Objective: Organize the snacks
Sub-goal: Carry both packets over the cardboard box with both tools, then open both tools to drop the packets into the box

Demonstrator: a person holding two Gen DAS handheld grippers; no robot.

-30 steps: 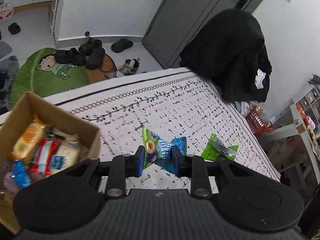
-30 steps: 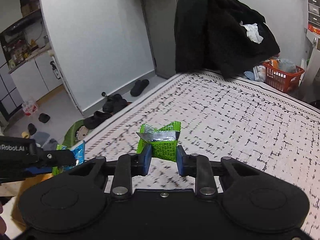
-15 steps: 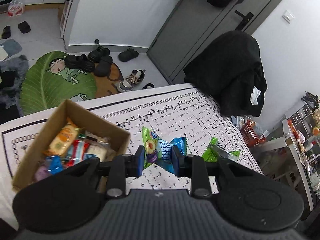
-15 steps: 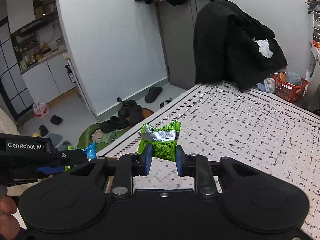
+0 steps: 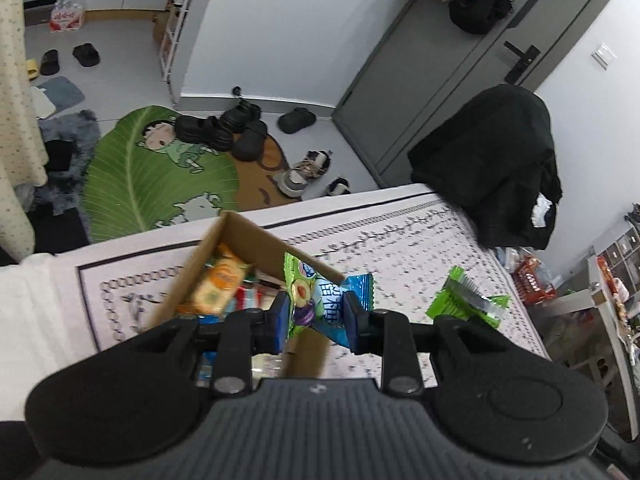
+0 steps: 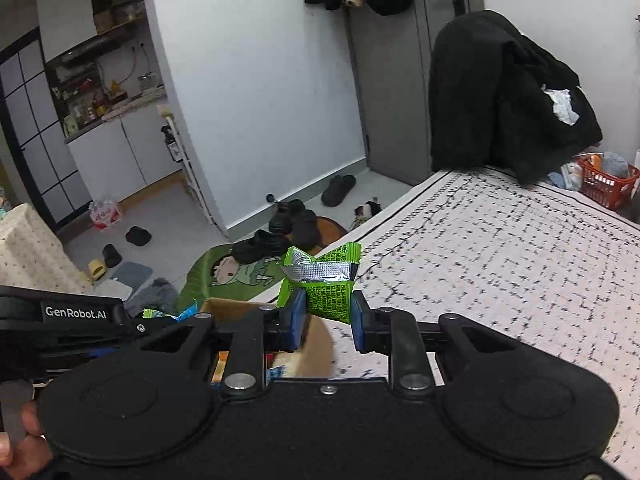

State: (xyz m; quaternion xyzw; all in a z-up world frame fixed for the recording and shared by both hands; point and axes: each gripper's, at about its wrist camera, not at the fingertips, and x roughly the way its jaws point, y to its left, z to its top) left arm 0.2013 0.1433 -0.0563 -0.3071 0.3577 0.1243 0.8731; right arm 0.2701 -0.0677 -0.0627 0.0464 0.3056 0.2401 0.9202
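Pinching a crinkled blue-and-green snack packet [image 5: 320, 300], the left fingers [image 5: 280, 320] hang above an open brown cardboard box [image 5: 240, 236]; right fingers [image 6: 296, 320] clamp a green foil packet [image 6: 326, 284].

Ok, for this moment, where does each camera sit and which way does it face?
Left wrist: on the left hand-held gripper, looking down at the cardboard box on the bed; it grips a blue-green packet.
Right wrist: on the right hand-held gripper, facing the bed's edge and the door; it grips a green packet; a hand shows.
Shared: both packets, box, black coat.
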